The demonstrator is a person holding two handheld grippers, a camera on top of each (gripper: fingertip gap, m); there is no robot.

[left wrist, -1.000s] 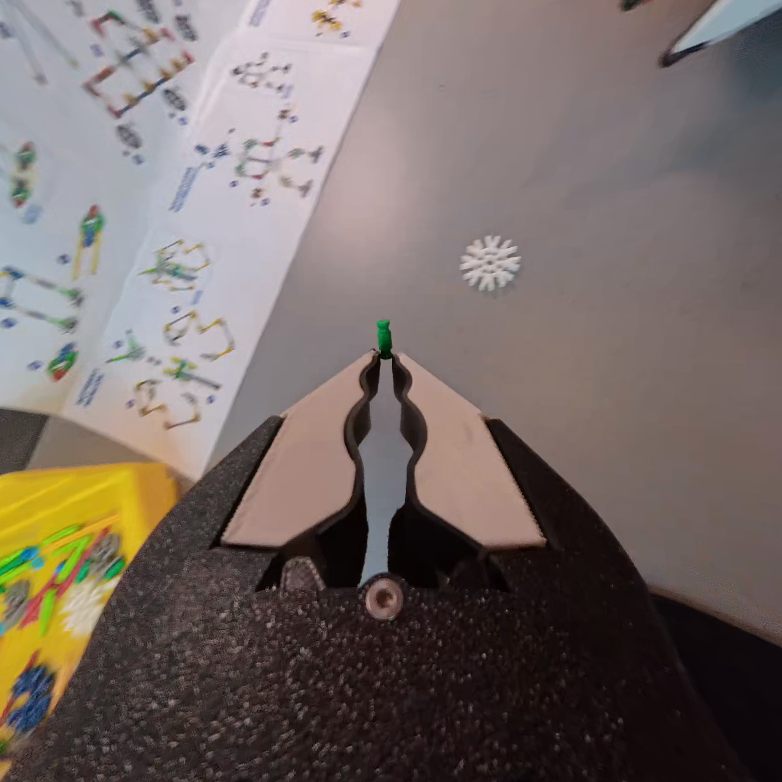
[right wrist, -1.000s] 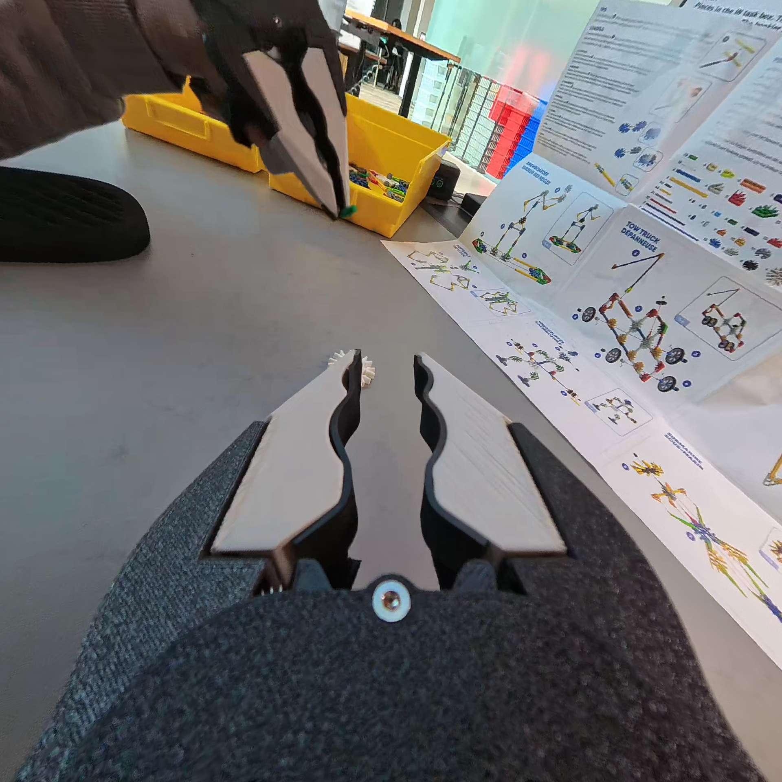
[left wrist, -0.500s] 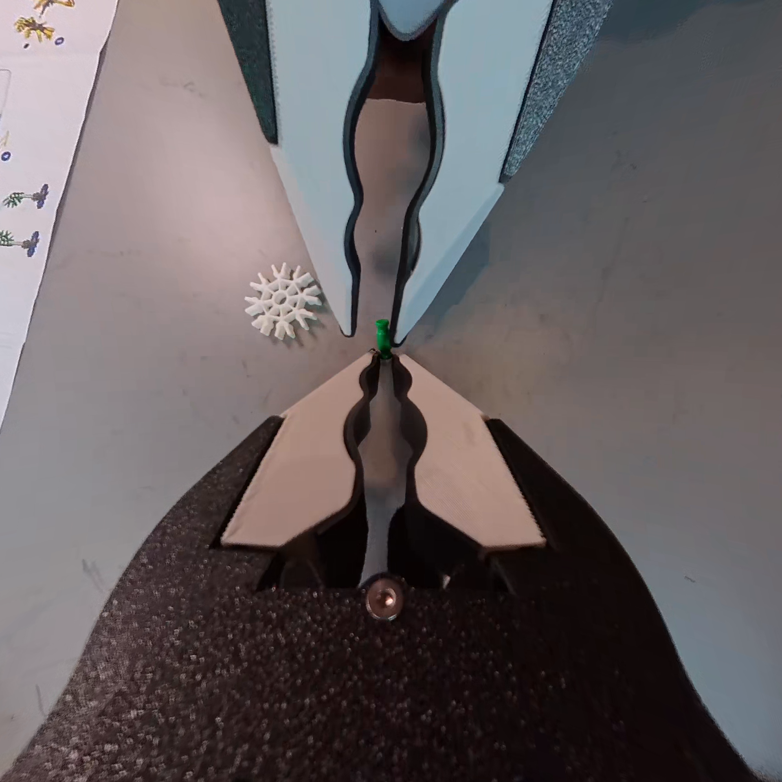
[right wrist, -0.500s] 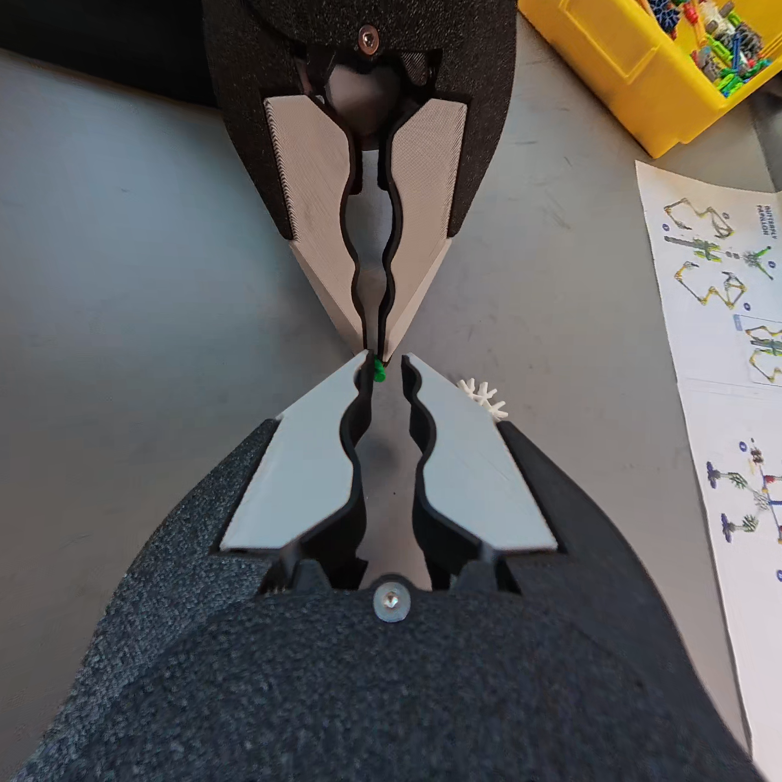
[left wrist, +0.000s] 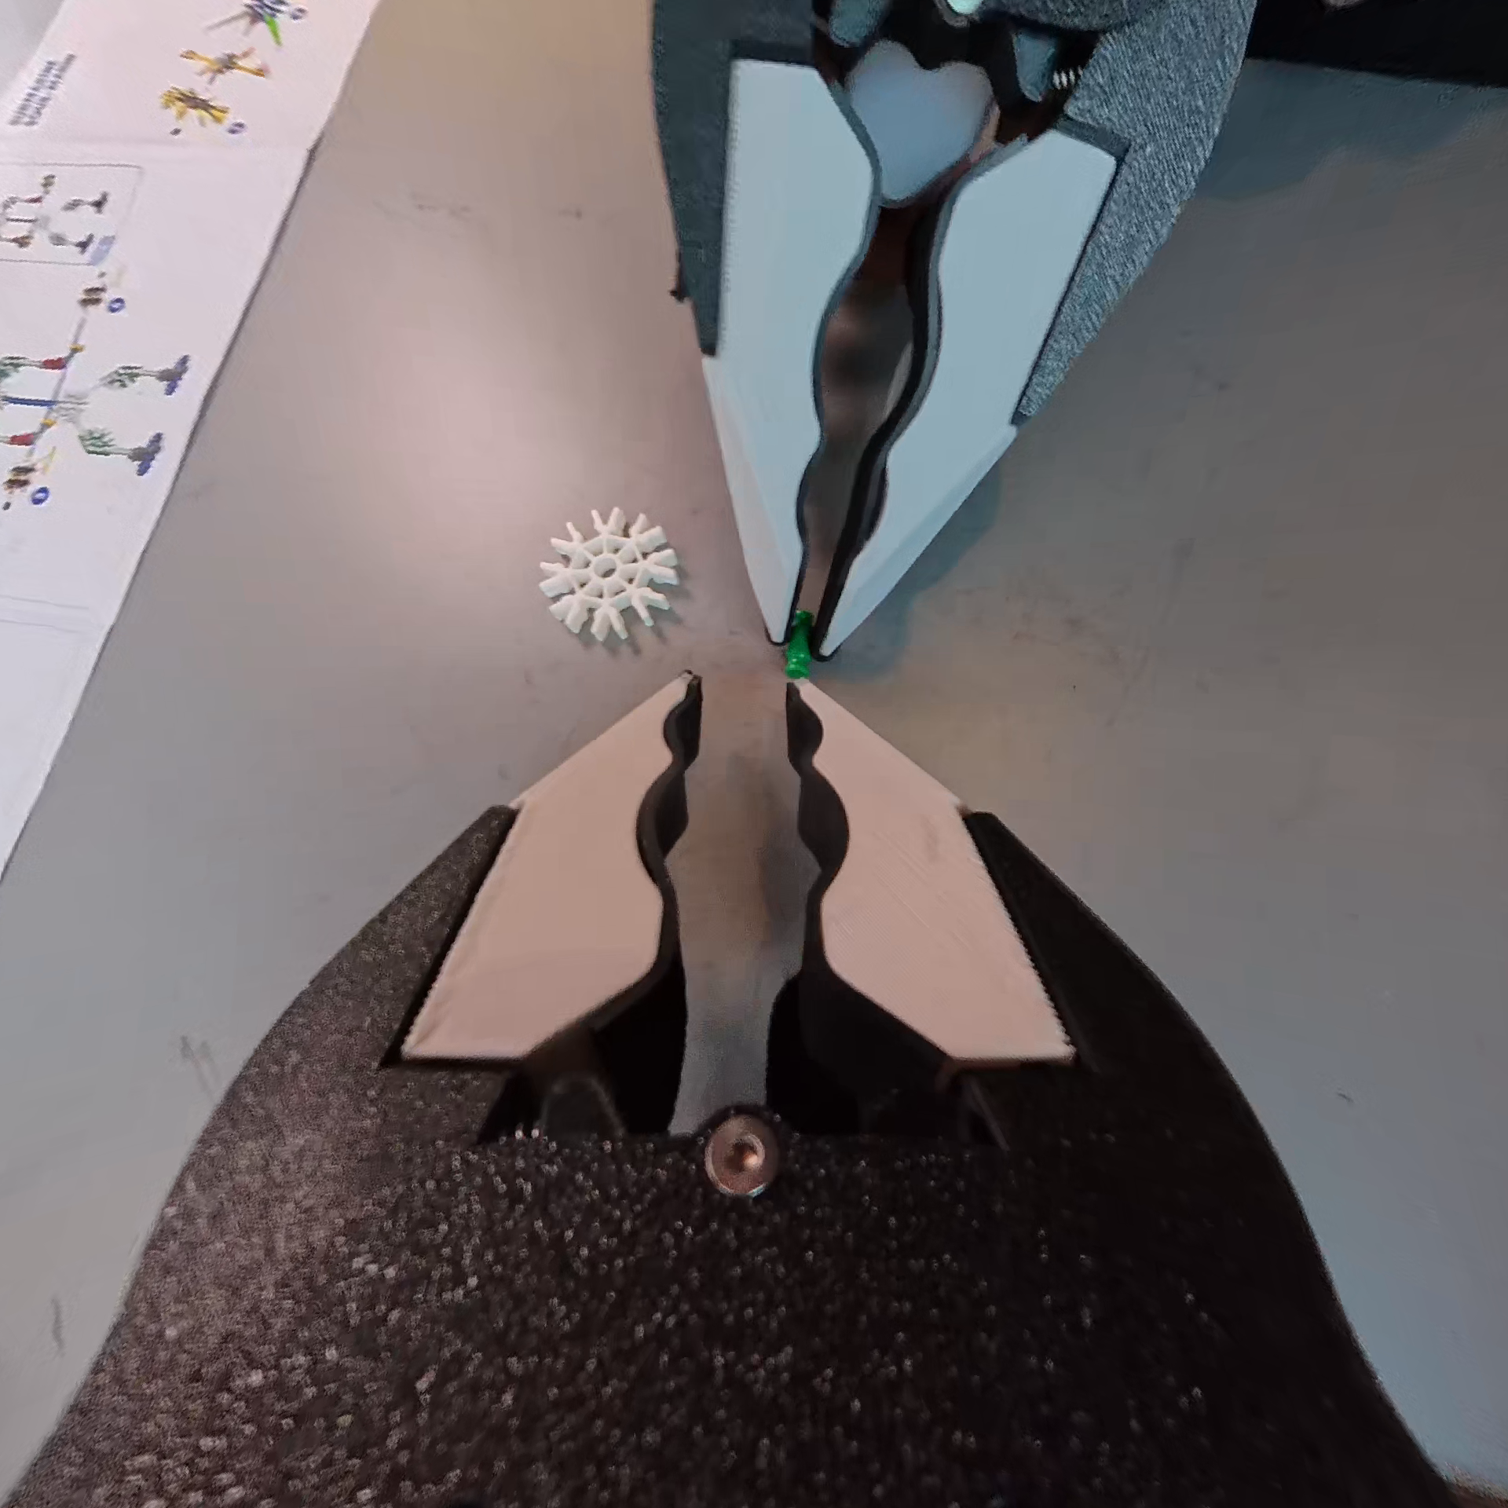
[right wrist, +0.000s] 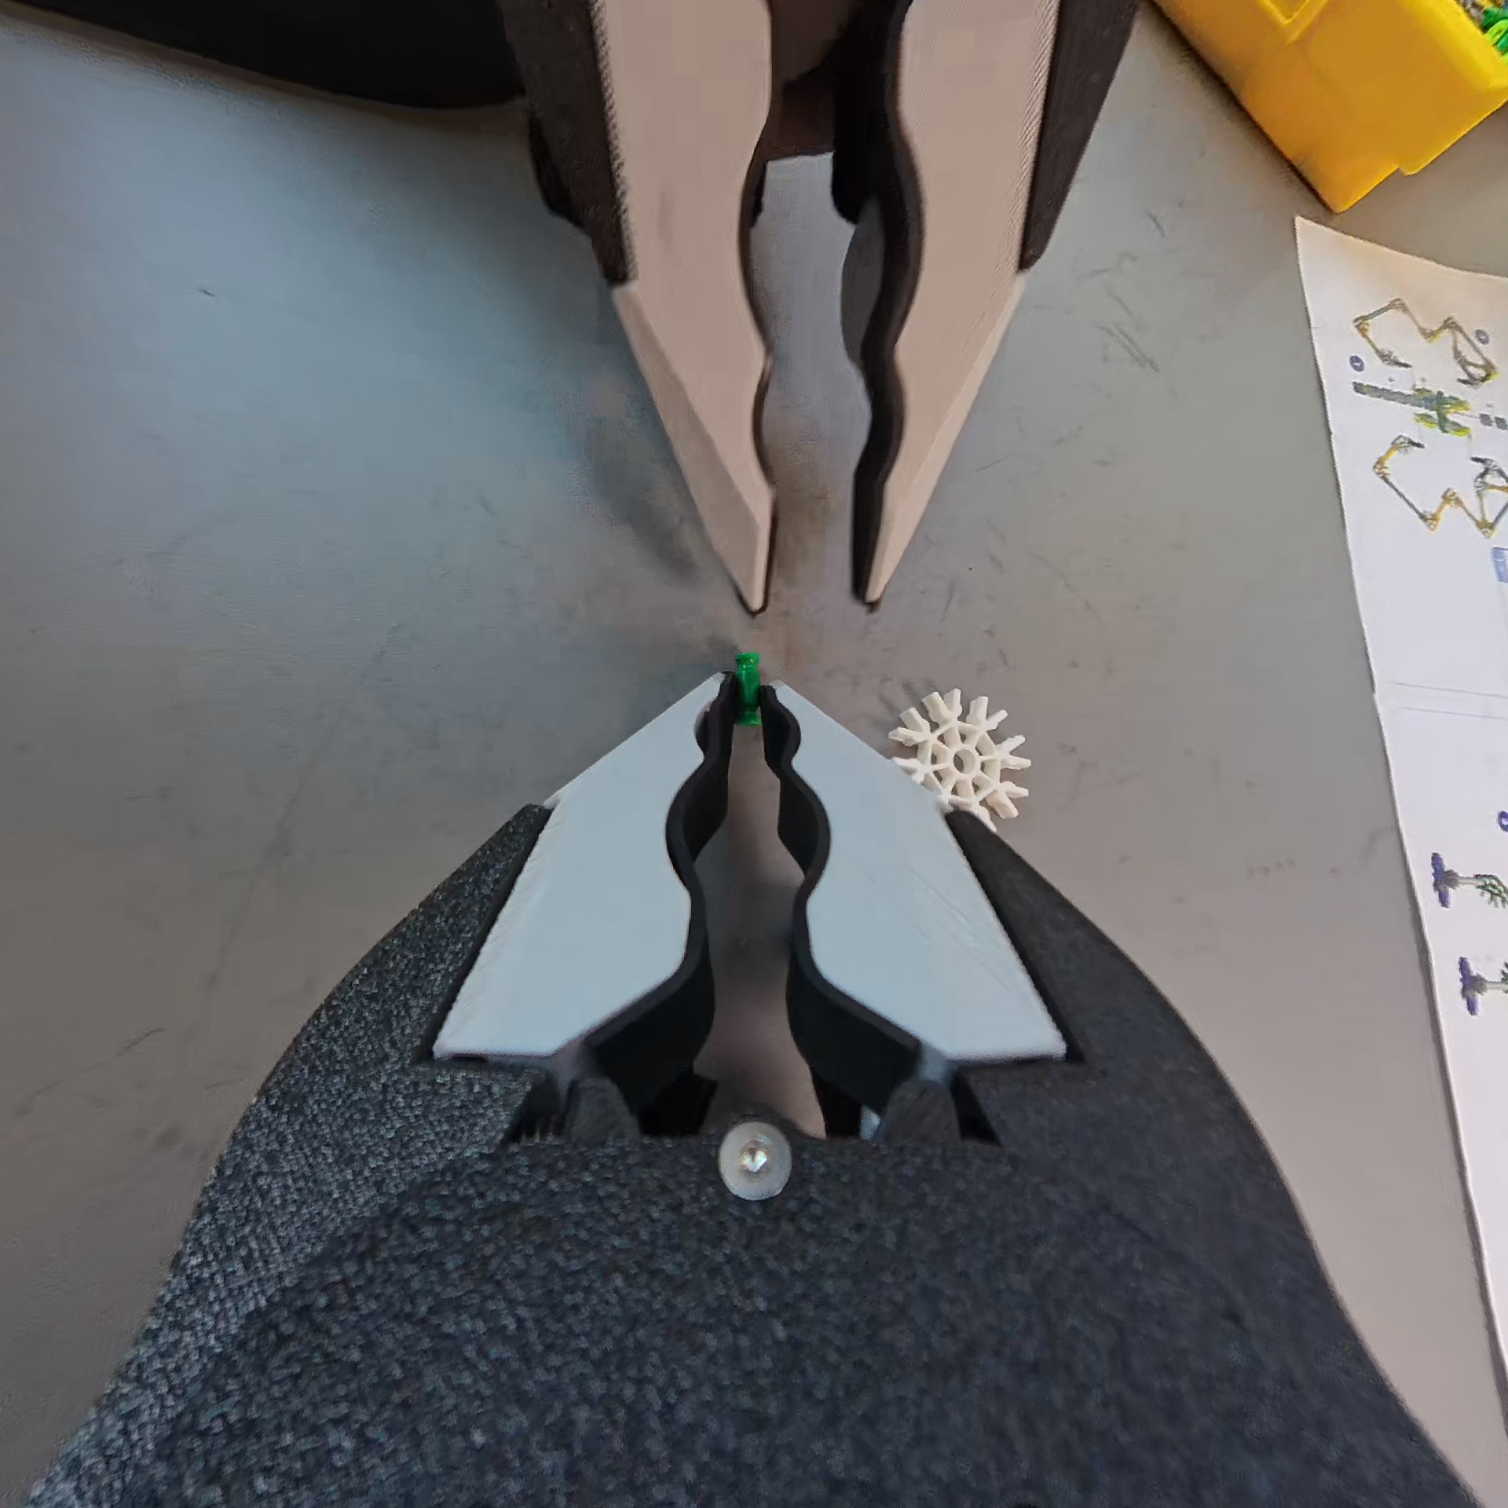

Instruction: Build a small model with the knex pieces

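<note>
A small green rod (right wrist: 746,687) is pinched at the tips of my right gripper (right wrist: 744,684), which is shut on it just above the grey table. In the left wrist view the same rod (left wrist: 798,646) sticks out of the right gripper (left wrist: 801,645) facing me. My left gripper (left wrist: 738,682) is open and empty, its tips a short way from the rod; it shows tip to tip in the right wrist view (right wrist: 808,608). A white snowflake-shaped connector (left wrist: 609,581) lies flat on the table beside both grippers (right wrist: 963,763).
A white folded instruction sheet (left wrist: 98,269) with coloured drawings lies on the grey table (left wrist: 1224,734); it also shows at the right in the right wrist view (right wrist: 1444,653). A yellow bin (right wrist: 1338,90) of parts stands at the far right corner. My two grippers' fingertips are within a few centimetres of each other. Left tips and right tips are each some 5 cm from the white snowflake-shaped connector (left wrist: 609,581). My right wrist view (right wrist: 946,746) looks at it from another angle.
The green rod has passed from my left gripper to my right. The right gripper has shut on it; the left has opened and drawn back a little.
</note>
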